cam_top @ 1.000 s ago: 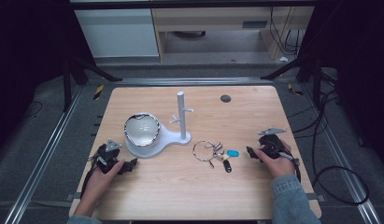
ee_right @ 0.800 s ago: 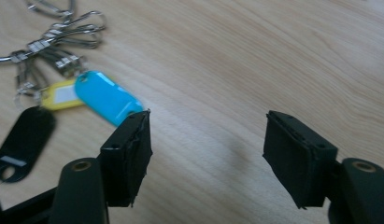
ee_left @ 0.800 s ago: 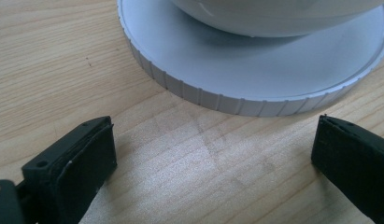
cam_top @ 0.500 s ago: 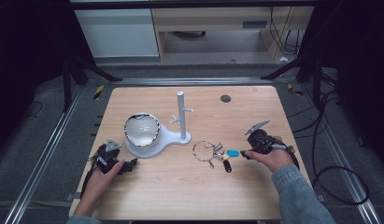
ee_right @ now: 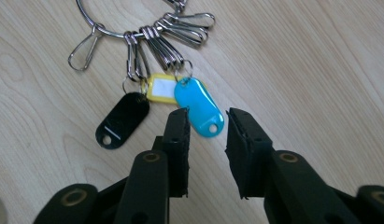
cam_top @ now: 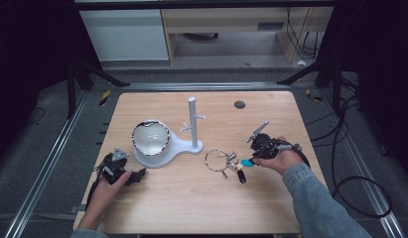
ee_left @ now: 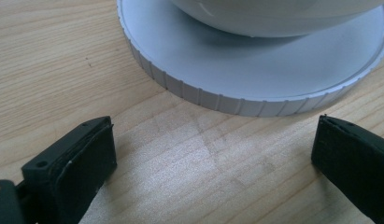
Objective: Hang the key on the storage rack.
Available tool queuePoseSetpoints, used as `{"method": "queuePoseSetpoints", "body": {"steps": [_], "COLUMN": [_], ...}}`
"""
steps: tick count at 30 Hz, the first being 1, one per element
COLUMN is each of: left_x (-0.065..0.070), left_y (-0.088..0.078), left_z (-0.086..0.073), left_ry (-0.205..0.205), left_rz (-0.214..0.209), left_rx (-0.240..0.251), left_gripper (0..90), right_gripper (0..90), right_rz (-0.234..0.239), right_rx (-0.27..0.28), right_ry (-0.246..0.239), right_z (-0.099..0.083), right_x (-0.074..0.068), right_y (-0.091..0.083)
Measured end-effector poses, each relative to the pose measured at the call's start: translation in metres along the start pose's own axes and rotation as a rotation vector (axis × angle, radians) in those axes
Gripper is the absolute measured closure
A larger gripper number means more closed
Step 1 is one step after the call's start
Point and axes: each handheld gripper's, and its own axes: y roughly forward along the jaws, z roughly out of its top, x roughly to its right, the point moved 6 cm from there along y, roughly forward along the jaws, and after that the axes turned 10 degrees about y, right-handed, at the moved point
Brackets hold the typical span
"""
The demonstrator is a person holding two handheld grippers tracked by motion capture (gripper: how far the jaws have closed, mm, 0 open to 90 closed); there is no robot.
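A metal key ring (cam_top: 217, 159) with snap hooks and tags lies on the wooden table (cam_top: 191, 208), right of a white stand (cam_top: 192, 121). In the right gripper view the ring (ee_right: 110, 32) carries a black tag (ee_right: 122, 119), a yellow tag (ee_right: 162, 88) and a blue tag (ee_right: 197, 106). My right gripper (ee_right: 207, 122) hovers over the blue tag's free end; its jaws have just been closing and stand a little apart, not pressing the tag. My left gripper (ee_left: 213, 140) rests open on the table, empty, just short of the stand's ribbed round base (ee_left: 255, 74).
A shiny bowl (cam_top: 151, 138) sits on the stand's round base, and a post with pegs rises beside it. A small dark disc (cam_top: 239, 104) lies near the table's far right. Metal rails and cables run along both sides of the table.
The right hand has moved left and up to the key tags, and its jaws have narrowed. The left hand and its gripper have stayed still.
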Motion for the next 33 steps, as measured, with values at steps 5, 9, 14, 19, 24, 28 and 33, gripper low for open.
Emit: {"method": "queuePoseSetpoints", "body": {"steps": [5,9,14,19,24,28,33], "left_x": [0.000,0.000,0.000,0.000,0.000,0.000,0.000], "left_y": [0.000,0.000,0.000,0.000,0.000,0.000,0.000], "left_z": [0.000,0.000,0.000,0.000,0.000,0.000,0.000], "left_ry": [-0.001,0.001,0.001,0.001,0.003,0.003,0.004], "left_rz": [0.001,-0.001,-0.001,-0.001,-0.003,-0.003,-0.003], "left_rx": [0.000,0.000,0.000,0.000,0.001,0.001,0.001], "left_gripper": [0.0,0.0,0.0,0.0,0.0,0.0,0.0], "right_gripper": [74.8,77.6,78.7,74.8,71.0,70.2,78.1], "right_rz": [-0.004,-0.005,-0.009,-0.011,0.007,-0.001,0.016], "right_rx": [-0.035,-0.062,-0.102,-0.149,-0.171,-0.207,-0.229], "right_ry": [-0.070,-0.120,-0.175,-0.229,-0.257,-0.286,-0.298], "right_z": [0.025,0.041,0.053,0.061,0.065,0.060,0.057], "right_x": [-0.003,-0.006,-0.011,-0.016,-0.018,-0.018,-0.021], "right_y": [0.010,0.018,0.028,0.040,0.050,0.057,0.055]}}
